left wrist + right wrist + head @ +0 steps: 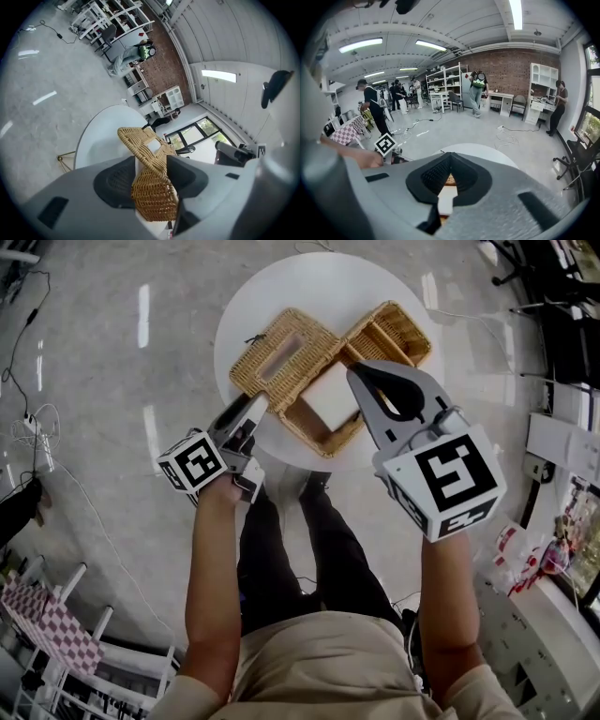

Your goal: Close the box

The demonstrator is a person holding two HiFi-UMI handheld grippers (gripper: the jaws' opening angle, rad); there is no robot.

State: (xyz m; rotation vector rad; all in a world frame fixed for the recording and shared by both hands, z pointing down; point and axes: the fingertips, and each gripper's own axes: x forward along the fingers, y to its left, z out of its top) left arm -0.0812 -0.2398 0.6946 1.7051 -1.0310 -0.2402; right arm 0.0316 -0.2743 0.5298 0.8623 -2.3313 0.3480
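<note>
A wicker box [317, 440] sits on the round white table [309, 287], with something white [328, 395] inside it. One wicker lid flap with a slot [281, 352] lies folded out to the left, and another flap [389, 329] lies to the right. My left gripper [255, 412] is at the left flap's near corner. In the left gripper view that flap [150, 192] runs between the spread jaws of the left gripper [151, 165], which stands open. My right gripper [358, 376] hovers over the box's right side, and its jaws meet at the tips [450, 161], so it is shut and holds nothing.
The table [101, 136] stands on a grey floor with cables [28, 418] at the left. A checked cloth [56, 629] lies on a rack at the lower left, and white furniture [562, 442] stands at the right. Several people stand far off by shelves [445, 79].
</note>
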